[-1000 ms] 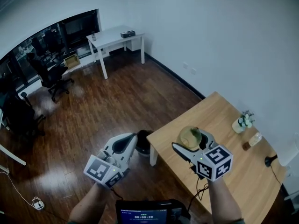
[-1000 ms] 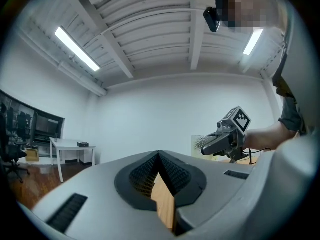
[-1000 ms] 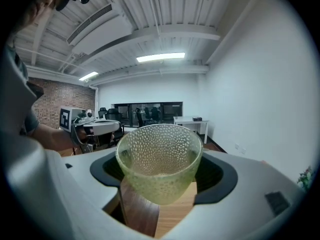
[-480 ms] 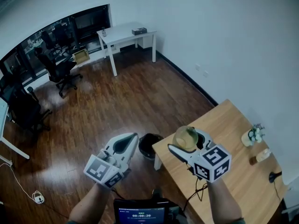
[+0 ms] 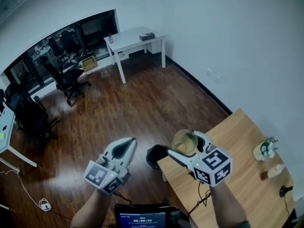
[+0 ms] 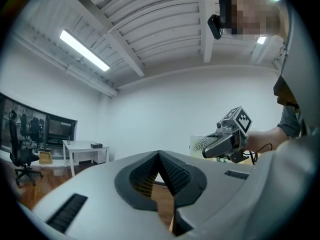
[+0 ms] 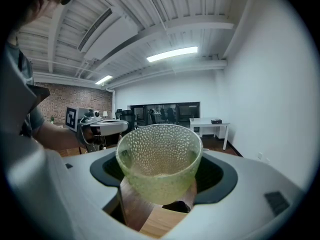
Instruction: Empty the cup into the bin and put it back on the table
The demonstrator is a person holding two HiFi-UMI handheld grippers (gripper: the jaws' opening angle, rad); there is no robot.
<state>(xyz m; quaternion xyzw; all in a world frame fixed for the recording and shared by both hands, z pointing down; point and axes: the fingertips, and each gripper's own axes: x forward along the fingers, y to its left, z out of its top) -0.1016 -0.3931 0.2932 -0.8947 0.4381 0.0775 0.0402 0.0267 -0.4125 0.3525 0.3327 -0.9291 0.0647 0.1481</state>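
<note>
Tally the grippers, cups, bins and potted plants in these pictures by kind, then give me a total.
Grippers: 2, the left gripper and the right gripper
Cups: 1, the cup in the right gripper
Bins: 1, the bin
Potted plants: 1, the potted plant
Total: 5

bin (image 5: 154, 156) on floor (image 5: 142, 103), beside table (image 5: 237, 141) corner | cup (image 5: 184, 140) right of bin

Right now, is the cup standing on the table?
No, the cup is clamped between the right gripper's jaws, held in the air clear of the table.
</note>
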